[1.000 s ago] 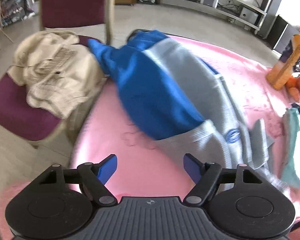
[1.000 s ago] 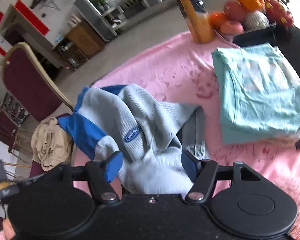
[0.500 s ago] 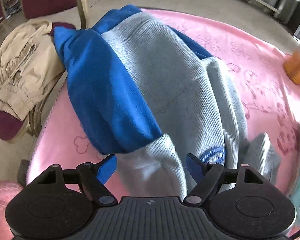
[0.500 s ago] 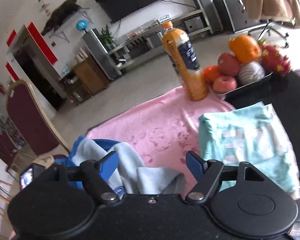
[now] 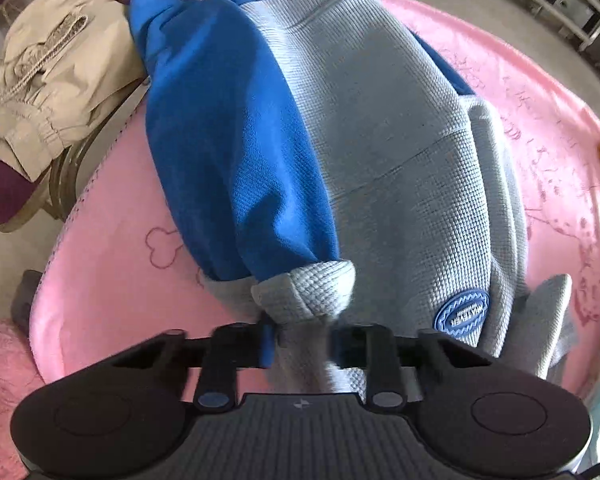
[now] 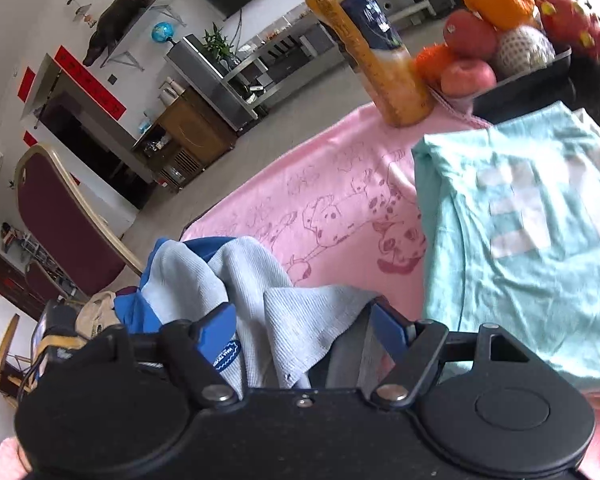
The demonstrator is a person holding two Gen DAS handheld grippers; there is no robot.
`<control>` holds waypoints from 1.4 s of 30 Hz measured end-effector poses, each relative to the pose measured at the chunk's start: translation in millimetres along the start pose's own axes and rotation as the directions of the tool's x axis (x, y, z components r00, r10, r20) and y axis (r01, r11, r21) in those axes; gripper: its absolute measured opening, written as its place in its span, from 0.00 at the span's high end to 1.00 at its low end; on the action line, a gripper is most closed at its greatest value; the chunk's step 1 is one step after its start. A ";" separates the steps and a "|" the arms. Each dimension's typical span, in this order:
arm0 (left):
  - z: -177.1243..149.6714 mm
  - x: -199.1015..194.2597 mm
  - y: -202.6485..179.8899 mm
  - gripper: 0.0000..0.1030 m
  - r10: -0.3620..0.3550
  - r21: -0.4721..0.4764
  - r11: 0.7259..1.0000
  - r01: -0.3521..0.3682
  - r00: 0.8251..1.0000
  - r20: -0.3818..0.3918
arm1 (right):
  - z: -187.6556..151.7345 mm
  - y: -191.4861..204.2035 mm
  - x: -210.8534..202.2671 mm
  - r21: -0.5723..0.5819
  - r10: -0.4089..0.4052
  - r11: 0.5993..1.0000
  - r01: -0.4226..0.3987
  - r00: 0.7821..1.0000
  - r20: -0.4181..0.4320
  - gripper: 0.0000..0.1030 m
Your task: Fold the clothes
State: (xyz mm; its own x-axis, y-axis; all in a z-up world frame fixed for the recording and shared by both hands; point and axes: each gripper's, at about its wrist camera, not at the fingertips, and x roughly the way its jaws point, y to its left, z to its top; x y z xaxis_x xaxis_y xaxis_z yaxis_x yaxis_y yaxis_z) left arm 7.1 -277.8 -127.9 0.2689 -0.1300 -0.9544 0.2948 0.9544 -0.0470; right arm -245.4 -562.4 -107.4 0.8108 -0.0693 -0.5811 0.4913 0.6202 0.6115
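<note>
**Left tool closing on sweatshirt cuff**

A second ago the left tool (image 5: 302, 340) stood spread above the pink table cover (image 5: 112, 280), with the grey-and-blue sweatshirt (image 5: 380, 140) farther off. It has since come down to the garment's near end, and its jaws are closing with the grey cuff (image 5: 306, 294) between them; the blue pads already pinch the fabric. This reads as the grasp that opens a fold.

The right tool (image 6: 304, 320) remains spread, a grey fabric flap lying between its fingers, not pressed.

The sweatshirt lies heaped across the left of the table. A folded teal shirt (image 6: 520, 240) lies to the right.

The round blue badge (image 5: 462, 314) carries lettering, too blurred to read reliably.
</note>
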 end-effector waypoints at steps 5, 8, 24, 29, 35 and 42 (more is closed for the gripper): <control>-22.5 -31.2 41.7 0.91 -0.064 0.030 0.998 0.062 0.994 0.089 | -10.0 -4.2 9.4 0.018 -0.015 1.000 0.016 0.998 -0.067 0.28; -43.0 -55.0 75.6 0.94 -0.111 0.056 0.993 0.103 0.979 0.170 | -14.7 -10.7 16.7 0.066 -0.040 0.997 0.049 0.992 -0.121 0.28; -88.2 -45.1 148.2 0.94 -0.206 0.024 0.978 0.206 0.946 0.252 | -37.2 19.1 91.7 -0.062 -0.343 0.939 0.337 0.916 -0.208 0.97; -85.5 -45.5 153.3 0.94 -0.236 0.050 0.972 0.232 0.930 0.283 | -25.8 60.5 66.1 -0.008 -0.256 0.966 0.259 0.952 -0.169 0.97; -84.3 -39.3 158.8 0.94 -0.264 0.050 0.964 0.260 0.926 0.270 | -19.2 84.9 42.2 -0.099 -0.371 0.928 0.359 0.912 -0.176 0.30; -83.8 -35.7 154.7 0.93 -0.247 0.071 0.969 0.236 0.934 0.259 | -65.3 12.7 49.0 0.068 -0.420 0.884 0.462 0.851 -0.315 0.52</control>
State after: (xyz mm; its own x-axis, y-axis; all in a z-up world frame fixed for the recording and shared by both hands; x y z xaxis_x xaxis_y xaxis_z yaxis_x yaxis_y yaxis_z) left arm -33.7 -103.0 -125.8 0.4159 -0.4267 -0.8031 0.4145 0.8750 -0.2502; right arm -220.3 -506.9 -163.2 0.3839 -0.0736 -0.9205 0.8305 0.4632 0.3093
